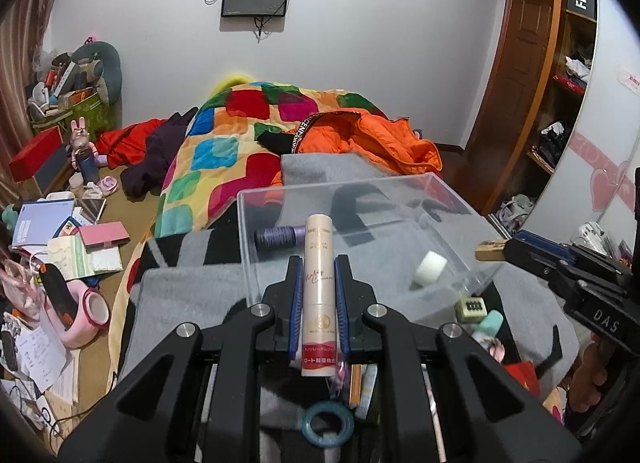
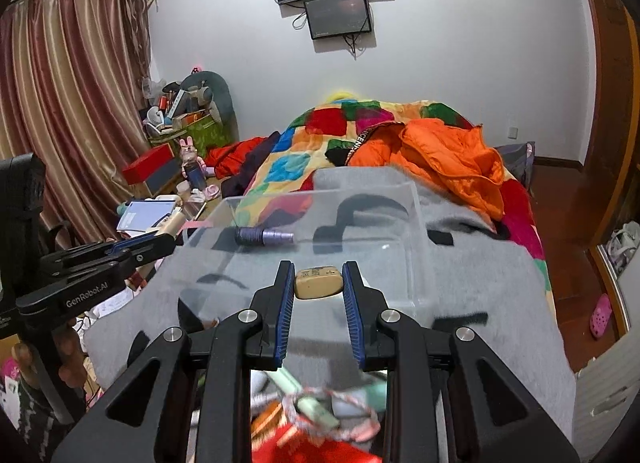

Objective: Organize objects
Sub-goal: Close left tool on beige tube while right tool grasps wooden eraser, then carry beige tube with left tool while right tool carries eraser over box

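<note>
My left gripper (image 1: 317,275) is shut on a cream cosmetic tube (image 1: 319,295) that points toward a clear plastic box (image 1: 440,199) on the grey blanket. The box holds a purple thread spool (image 1: 280,236) and a white foam block (image 1: 430,267). My right gripper (image 2: 317,277) is shut on a tan block (image 2: 319,283) just above the box's (image 2: 412,199) near part; the spool (image 2: 264,237) lies beyond it. The right gripper also shows in the left wrist view (image 1: 496,251), and the left gripper in the right wrist view (image 2: 168,239).
Small items lie on the blanket near the box: a green tile (image 1: 472,307), a mint bottle (image 1: 490,323), a teal ring (image 1: 328,423). An orange jacket (image 2: 448,159) and colourful quilt (image 1: 232,135) lie behind. Cluttered floor (image 1: 60,263) at left, wardrobe (image 1: 560,103) at right.
</note>
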Motion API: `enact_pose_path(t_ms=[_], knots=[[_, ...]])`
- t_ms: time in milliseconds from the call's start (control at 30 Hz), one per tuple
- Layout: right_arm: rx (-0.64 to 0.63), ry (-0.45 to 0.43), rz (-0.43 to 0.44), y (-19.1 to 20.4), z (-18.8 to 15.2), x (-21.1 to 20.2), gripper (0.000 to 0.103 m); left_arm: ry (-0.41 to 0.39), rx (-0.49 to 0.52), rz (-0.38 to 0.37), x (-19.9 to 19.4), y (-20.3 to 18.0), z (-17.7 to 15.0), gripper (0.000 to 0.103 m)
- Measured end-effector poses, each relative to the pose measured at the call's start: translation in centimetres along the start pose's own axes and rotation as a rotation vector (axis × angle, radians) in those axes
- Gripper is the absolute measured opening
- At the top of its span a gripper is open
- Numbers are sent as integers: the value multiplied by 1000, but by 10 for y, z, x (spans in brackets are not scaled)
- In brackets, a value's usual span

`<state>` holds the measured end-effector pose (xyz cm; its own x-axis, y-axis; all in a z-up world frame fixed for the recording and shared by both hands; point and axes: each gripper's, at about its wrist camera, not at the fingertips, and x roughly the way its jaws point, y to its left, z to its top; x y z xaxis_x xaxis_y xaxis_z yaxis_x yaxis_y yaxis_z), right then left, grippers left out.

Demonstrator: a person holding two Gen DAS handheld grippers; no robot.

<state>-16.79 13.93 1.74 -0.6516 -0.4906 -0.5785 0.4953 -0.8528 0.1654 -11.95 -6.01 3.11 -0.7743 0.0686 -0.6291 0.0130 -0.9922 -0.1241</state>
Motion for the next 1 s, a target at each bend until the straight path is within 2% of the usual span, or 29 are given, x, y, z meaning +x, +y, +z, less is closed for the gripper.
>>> enact_pose_path(t_ms=[300, 633, 1000], knots=[[-35, 37, 14, 12, 12, 37, 22, 37, 14, 13, 32, -3, 14, 14], [-59, 117, 33, 21, 7, 74, 22, 101, 28, 18, 65, -4, 12, 14], [-73, 153, 16, 21, 0, 82, 22, 134, 59, 23, 77, -10, 4, 14]])
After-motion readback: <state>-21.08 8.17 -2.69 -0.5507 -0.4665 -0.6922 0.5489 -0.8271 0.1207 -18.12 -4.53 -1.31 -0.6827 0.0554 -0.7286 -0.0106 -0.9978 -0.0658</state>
